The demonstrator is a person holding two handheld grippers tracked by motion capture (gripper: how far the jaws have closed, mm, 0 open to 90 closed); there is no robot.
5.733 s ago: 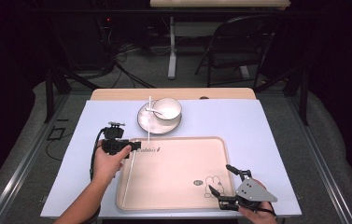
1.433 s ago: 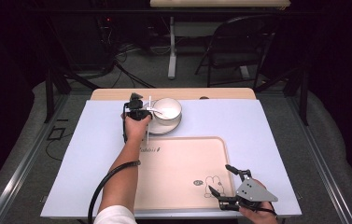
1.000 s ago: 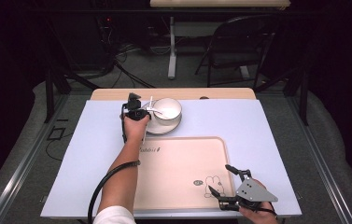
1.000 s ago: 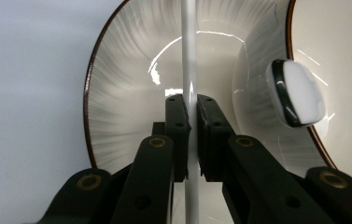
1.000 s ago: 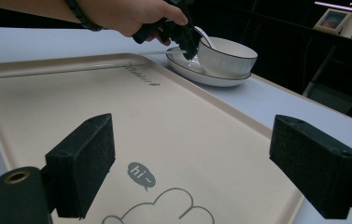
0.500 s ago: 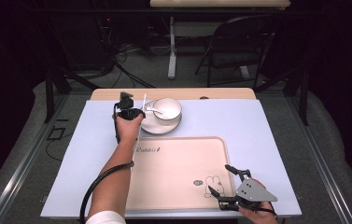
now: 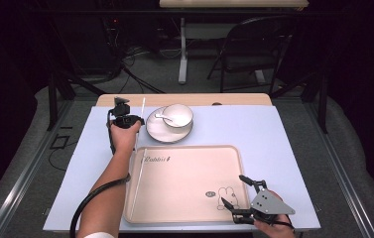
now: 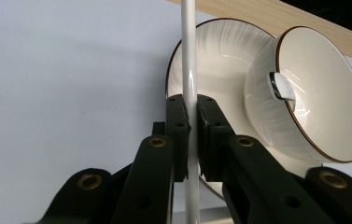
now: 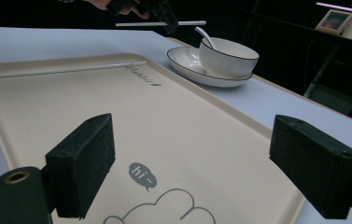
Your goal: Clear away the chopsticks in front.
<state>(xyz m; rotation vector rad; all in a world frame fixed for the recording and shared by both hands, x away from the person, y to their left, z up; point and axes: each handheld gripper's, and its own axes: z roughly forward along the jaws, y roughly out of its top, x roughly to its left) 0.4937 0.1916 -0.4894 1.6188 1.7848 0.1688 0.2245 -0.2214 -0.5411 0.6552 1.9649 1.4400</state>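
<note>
My left gripper (image 7: 125, 118) is shut on a white chopstick (image 7: 142, 106) and holds it off the table, just left of a white plate (image 7: 160, 133). In the left gripper view the pads (image 8: 179, 116) clamp the chopstick (image 8: 189, 56) in front of the plate (image 8: 220, 60). A white bowl (image 7: 177, 115) with a spoon (image 7: 163, 118) stands on the plate. A second chopstick (image 7: 137, 183) lies along the left edge of the beige tray (image 7: 189, 173). My right gripper (image 7: 231, 188) stands open over the tray's front right corner, with nothing between its jaws.
The table has a pale blue mat (image 7: 274, 134) and a wooden far edge (image 7: 234, 99). Behind it, on the dark floor, stand a folding chair (image 7: 254, 49) and cables. The tray carries a printed rabbit drawing (image 7: 224, 196) near my right gripper.
My left gripper went from the tray's left edge to the plate, took the chopstick there, and has now lifted it up and to the left. The right gripper has not moved.
</note>
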